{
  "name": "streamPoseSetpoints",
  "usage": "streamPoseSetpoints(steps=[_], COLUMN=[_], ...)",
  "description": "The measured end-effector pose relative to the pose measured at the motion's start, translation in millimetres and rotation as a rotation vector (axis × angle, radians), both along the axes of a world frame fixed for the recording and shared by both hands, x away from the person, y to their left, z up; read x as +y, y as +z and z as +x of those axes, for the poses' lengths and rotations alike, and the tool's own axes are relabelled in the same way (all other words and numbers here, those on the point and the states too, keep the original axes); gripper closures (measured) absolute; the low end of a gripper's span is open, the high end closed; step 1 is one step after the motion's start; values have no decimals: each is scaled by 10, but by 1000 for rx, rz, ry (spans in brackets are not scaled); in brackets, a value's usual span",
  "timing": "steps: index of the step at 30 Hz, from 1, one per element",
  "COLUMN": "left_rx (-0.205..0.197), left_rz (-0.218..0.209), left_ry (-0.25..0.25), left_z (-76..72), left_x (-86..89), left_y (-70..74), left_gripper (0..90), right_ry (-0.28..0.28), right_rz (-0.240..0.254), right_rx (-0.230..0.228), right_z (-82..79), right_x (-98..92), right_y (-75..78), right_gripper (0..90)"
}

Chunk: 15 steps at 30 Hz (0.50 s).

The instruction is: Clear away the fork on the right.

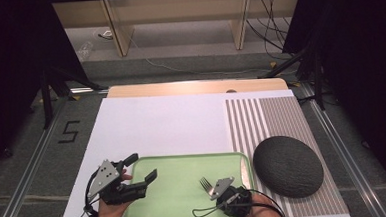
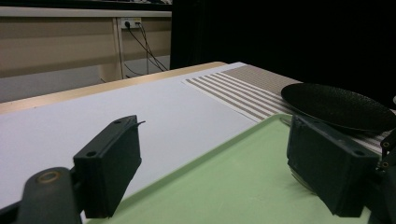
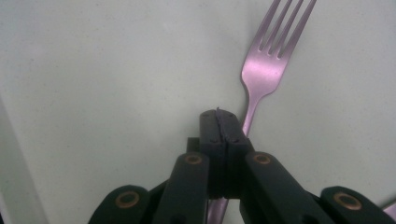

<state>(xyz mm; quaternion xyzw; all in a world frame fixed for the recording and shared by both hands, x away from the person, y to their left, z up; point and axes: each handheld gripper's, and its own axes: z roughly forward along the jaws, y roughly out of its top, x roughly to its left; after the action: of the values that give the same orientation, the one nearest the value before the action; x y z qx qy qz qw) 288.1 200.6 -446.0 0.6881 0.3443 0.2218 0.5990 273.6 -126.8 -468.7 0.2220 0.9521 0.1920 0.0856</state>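
Observation:
A metal fork (image 1: pixel 205 183) lies on the pale green tray (image 1: pixel 184 164), tines pointing to the far left. My right gripper (image 1: pixel 216 188) is low over the fork's handle, jaws shut flat together. In the right gripper view the fork (image 3: pixel 266 70) runs from the upper right down behind the shut jaw tips of the right gripper (image 3: pixel 219 114); whether the handle is pinched I cannot tell. My left gripper (image 1: pixel 143 166) hangs over the tray's left rim with its jaws wide apart and nothing between them, as the left gripper (image 2: pixel 212 140) also appears over the tray (image 2: pixel 224 177).
A dark round textured dish (image 1: pixel 288 166) rests on a striped mat (image 1: pixel 261 117) right of the tray, also seen as the dish (image 2: pixel 336 105). A white sheet (image 1: pixel 157 125) covers the table beyond the tray. Black stands and cables flank the table.

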Motion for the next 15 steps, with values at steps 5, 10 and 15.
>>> streamPoseSetpoints(steps=[5, 10, 15], left_rx=[0, 0, -1], left_rz=[0, -2, 0], left_ry=[0, -1, 0], left_z=[0, 0, -1], left_x=[0, 1, 0], left_y=[0, 0, 1], left_gripper=[172, 172, 172], right_ry=[-9, -20, -27], right_rz=[-2, -10, -19], right_rx=[0, 2, 6], right_z=[11, 28, 49], right_x=[-17, -45, -81], right_y=[1, 6, 13], right_gripper=[900, 900, 900])
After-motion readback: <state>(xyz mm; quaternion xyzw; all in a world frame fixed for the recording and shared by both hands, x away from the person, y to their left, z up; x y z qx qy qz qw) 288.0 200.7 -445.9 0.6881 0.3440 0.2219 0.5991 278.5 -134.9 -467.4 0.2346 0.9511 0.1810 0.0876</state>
